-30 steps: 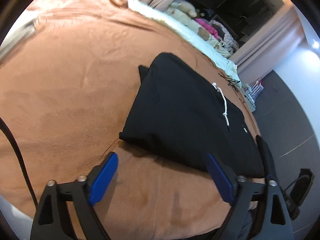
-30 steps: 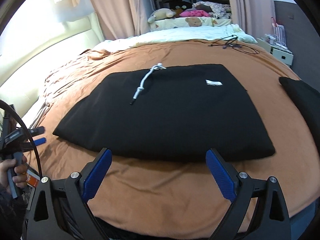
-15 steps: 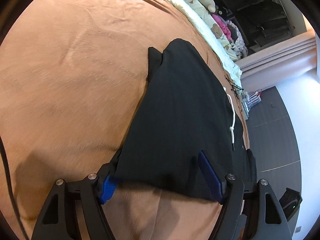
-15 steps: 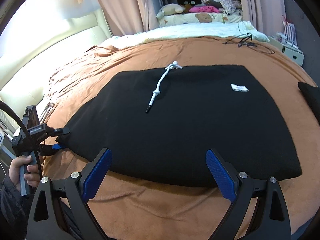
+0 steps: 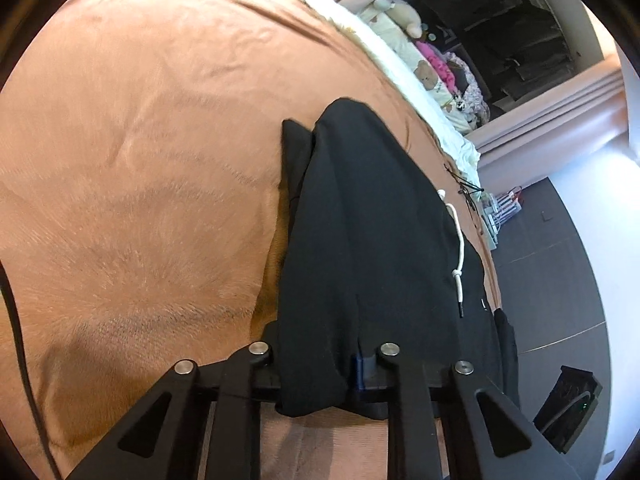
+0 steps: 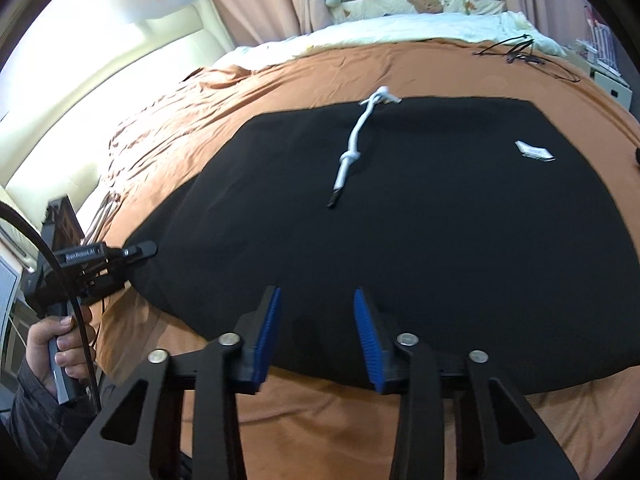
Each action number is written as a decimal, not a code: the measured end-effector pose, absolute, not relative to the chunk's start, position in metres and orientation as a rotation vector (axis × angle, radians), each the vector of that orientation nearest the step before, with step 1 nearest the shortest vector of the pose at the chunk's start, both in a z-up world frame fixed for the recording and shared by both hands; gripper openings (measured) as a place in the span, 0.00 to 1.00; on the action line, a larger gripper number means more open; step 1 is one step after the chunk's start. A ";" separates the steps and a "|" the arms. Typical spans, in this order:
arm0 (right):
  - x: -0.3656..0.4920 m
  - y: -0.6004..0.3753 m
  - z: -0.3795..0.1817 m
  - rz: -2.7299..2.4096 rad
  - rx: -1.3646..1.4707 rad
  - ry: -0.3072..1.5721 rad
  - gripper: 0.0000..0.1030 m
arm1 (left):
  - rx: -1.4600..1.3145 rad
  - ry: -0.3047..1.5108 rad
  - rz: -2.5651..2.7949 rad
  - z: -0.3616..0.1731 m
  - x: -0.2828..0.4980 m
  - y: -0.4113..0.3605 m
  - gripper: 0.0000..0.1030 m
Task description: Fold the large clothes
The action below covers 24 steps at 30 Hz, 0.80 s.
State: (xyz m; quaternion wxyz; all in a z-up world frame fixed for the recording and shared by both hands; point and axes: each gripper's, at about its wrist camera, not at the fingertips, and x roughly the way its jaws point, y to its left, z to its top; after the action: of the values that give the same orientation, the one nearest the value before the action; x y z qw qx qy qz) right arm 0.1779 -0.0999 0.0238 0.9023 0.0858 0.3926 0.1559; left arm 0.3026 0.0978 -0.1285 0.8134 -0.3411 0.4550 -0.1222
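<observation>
Left wrist view: left gripper clamped tight on near corner of folded black hoodie, fabric bunched between jaws. Hoodie lies on brown bedspread, white drawstring toward right.

Right wrist view: right gripper half apart, blue pads straddling hoodie's near edge, not pinching. Left gripper far left, at hoodie's left corner.

Black gripper frames, blue ribbed pads, silver screws.

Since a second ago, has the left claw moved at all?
Yes. The left gripper has moved forward across the brown bedspread and shut on the black hoodie at its near corner.
</observation>
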 end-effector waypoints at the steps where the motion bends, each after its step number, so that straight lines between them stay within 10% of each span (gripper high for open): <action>1: 0.180 -0.097 0.022 0.321 0.176 0.818 0.25 | -0.725 0.963 -0.260 -0.127 0.301 0.097 0.19; 24: 0.285 -0.090 0.011 0.154 0.255 0.944 0.14 | -0.752 0.979 -0.227 -0.119 0.296 0.093 0.16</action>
State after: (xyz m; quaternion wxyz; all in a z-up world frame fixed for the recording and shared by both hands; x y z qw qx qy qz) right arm 0.2848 -0.0895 0.0108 0.8800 0.1224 0.4529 0.0738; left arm 0.2963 0.0925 -0.1190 0.8094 -0.3517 0.4581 -0.1061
